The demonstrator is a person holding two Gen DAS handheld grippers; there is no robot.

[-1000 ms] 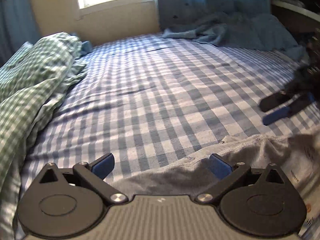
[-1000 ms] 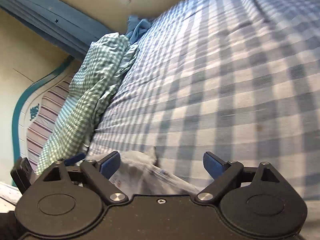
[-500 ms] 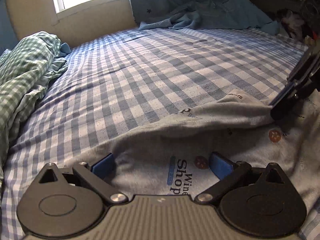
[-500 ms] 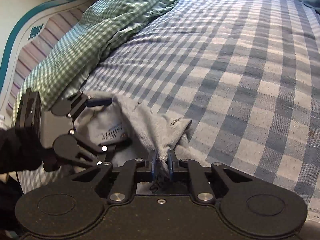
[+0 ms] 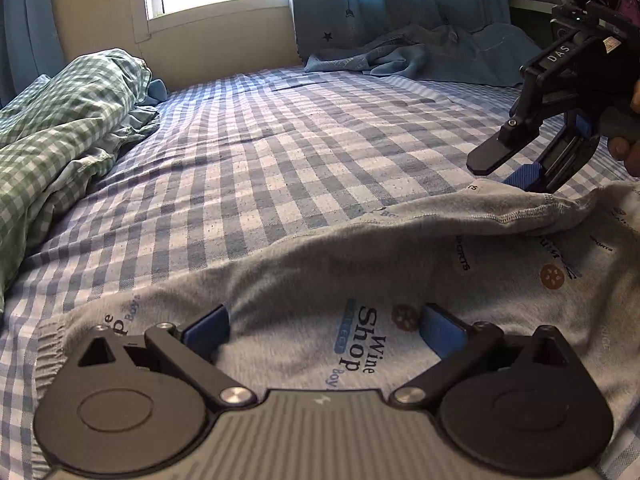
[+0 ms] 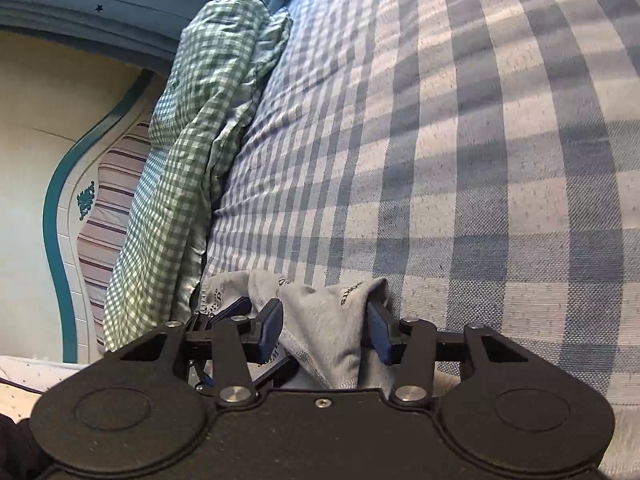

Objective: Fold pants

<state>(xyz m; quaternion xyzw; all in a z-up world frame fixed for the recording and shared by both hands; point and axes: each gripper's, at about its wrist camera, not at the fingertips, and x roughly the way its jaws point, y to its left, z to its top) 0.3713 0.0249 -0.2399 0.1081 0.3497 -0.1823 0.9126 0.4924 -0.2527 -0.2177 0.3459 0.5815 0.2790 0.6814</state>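
Note:
Grey printed pants [image 5: 360, 264] lie on the blue checked bed sheet [image 5: 280, 140], with one edge folded over along the right. My left gripper [image 5: 324, 330] is open and rests low over the pants near the elastic waistband. My right gripper [image 6: 326, 326] is open, with the folded grey cloth [image 6: 320, 320] lying loosely between its fingers. The right gripper also shows in the left wrist view [image 5: 516, 168], just above the folded edge of the pants.
A green checked blanket [image 5: 60, 120] is bunched along the left side of the bed, seen too in the right wrist view [image 6: 192, 140]. Blue cloth [image 5: 420, 56] lies at the far end under the curtain. A headboard with a striped pillow [image 6: 104, 216] stands at left.
My right gripper was shut on the pants' edge half a second ago and has now opened, letting go of the cloth. My left gripper has stayed open over the pants.

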